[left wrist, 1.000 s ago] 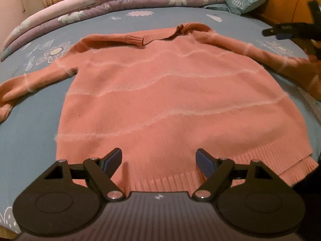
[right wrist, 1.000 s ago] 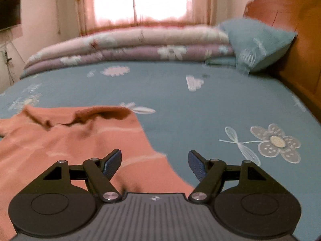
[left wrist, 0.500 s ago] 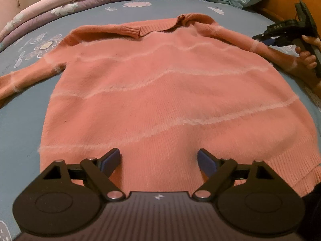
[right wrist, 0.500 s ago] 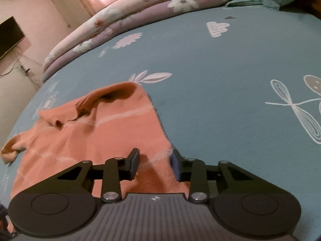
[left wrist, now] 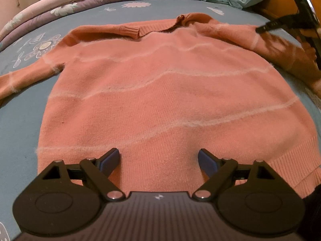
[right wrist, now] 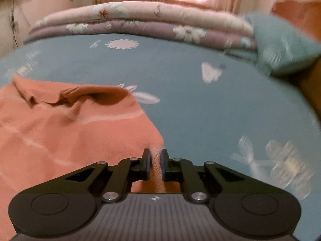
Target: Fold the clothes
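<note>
Right wrist: right gripper [right wrist: 155, 163] pinching sweater [right wrist: 66, 132] sleeve near bed [right wrist: 200, 108] edge; left gripper [left wrist: 158, 160] hovering wide over hem; folding barely starting.

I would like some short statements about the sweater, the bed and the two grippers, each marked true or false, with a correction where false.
1. The sweater lies spread on the bed sheet. True.
2. The right gripper has its jaws wide open. False: they are shut on the sweater's sleeve.
3. The left gripper grips the hem. False: its jaws are open above the lower part of the sweater.
4. A folded quilt lies at the far side of the bed. True.
5. The sweater is blue. False: it is salmon pink with pale stripes.
</note>
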Demonstrator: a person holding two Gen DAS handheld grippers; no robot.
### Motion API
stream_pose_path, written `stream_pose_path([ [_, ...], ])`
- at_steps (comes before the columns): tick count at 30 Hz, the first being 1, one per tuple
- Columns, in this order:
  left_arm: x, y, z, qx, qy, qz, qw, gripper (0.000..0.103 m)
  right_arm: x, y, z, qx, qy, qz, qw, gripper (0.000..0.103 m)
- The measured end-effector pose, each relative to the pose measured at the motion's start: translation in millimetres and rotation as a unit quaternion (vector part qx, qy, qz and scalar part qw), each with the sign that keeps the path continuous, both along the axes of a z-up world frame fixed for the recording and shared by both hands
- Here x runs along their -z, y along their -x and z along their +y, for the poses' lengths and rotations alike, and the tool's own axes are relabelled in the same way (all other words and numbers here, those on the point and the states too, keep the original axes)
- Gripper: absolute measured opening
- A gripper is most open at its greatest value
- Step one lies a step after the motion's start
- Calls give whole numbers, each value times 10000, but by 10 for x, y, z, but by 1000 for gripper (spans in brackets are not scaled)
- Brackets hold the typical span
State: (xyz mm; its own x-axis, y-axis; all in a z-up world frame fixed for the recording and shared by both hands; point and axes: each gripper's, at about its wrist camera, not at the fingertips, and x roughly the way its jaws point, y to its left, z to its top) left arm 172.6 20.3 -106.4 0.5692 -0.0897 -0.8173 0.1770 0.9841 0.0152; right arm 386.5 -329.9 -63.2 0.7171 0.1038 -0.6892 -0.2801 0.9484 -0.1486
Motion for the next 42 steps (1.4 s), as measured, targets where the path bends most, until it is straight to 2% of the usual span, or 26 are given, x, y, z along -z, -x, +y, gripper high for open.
stream_pose_path([
  [4,8,-6,3,5,1,0,10000,87,-6,-183,168,169,811,-318,9961,12],
  [10,15,-17,20,29,22,2,10000,87,149,-516,265,502,1625,-529,9840,12],
  [14,0,-29,24,25,10,-19,10000,87,350,-683,394,515,2368,-649,9680,12],
  [17,-4,-40,25,29,-1,-30,10000,87,470,-798,433,612,2731,-701,9575,11],
  [18,0,-44,26,34,-1,-30,10000,87,515,-845,428,735,2959,-789,9491,4],
  [20,14,-50,28,29,11,-23,10000,87,614,-970,368,1155,3615,-1076,9189,1],
  [21,15,-55,28,28,14,-23,10000,87,608,-1047,253,1322,3522,-957,9216,1],
  [23,16,-61,28,39,13,-26,10000,87,489,-1145,-45,1625,2576,-336,9519,1],
  [25,17,-63,34,42,20,-29,10000,87,324,-1063,-251,1754,1698,-200,9695,2],
  [28,23,-72,24,27,-3,-31,10000,88,100,-801,-345,1383,610,-46,9885,12],
  [29,26,-71,15,19,-18,-34,10000,88,41,-708,-348,1213,239,30,9923,17],
  [30,27,-69,4,16,-39,-39,10000,88,-15,-622,-344,1063,-140,149,9941,18],
  [33,26,-57,-14,-10,-64,-41,10000,88,-132,-396,-314,643,-1111,443,9907,25],
  [35,16,-45,-27,-17,-73,-34,10000,88,-139,-288,-278,404,-1664,756,9823,43],
  [39,3,-25,-43,18,-107,-41,9999,88,25,-160,-191,338,-2355,1447,9604,44],
  [42,-24,-12,-43,33,-109,-84,9999,88,240,-196,-181,513,-2623,1795,9468,44],
])
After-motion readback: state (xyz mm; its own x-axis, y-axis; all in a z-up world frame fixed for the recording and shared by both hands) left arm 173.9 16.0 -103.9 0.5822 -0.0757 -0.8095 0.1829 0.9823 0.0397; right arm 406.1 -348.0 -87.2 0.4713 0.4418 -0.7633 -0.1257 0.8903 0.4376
